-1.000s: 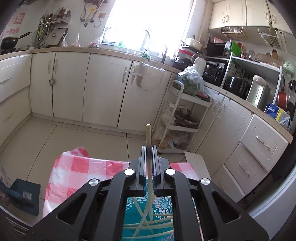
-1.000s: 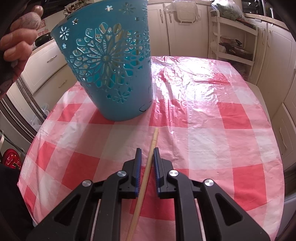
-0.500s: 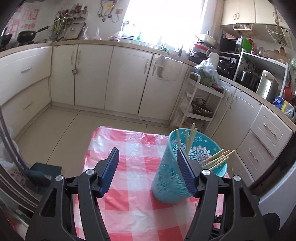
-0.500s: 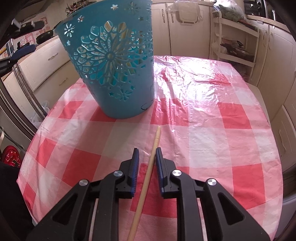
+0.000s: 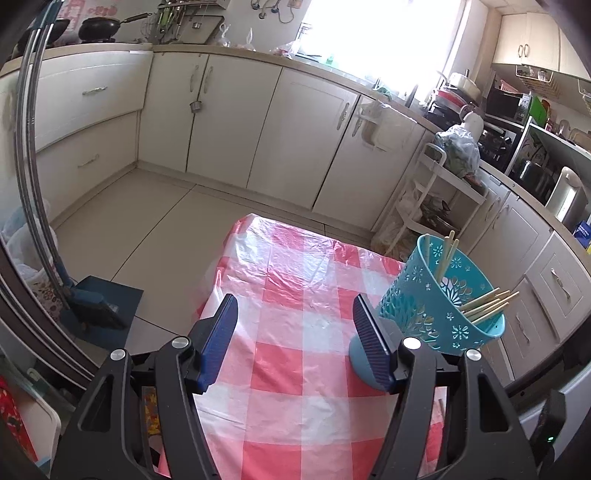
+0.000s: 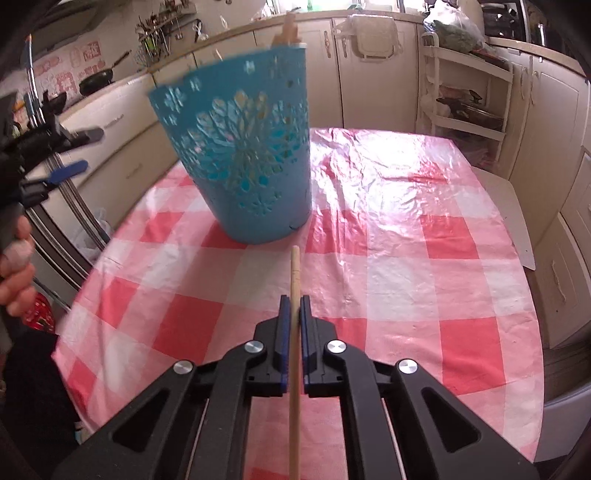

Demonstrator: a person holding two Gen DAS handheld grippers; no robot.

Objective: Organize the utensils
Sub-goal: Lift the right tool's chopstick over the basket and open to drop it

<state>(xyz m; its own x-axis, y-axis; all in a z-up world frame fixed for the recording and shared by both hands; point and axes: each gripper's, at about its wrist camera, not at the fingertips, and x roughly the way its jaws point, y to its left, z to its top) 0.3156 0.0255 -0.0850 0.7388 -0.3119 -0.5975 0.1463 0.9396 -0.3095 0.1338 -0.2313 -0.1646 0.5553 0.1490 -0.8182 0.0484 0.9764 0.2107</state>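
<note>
Most chopsticks (image 5: 484,303) already in blue basket (image 5: 439,314) on checked tabletop (image 5: 288,354). One chopstick (image 6: 294,295) left, clamped in right tongs (image 6: 294,306), tip short of basket, delivery pending. Left tongs (image 5: 295,314) wide, empty. Left view alone shows basket contents; right view alone shows held chopstick.

Checked tablecloth (image 6: 406,258), white cabinets (image 5: 295,136), frying pan (image 5: 98,26)

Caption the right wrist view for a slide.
Right tool shut on a chopstick before the teal basket on checked cloth.
</note>
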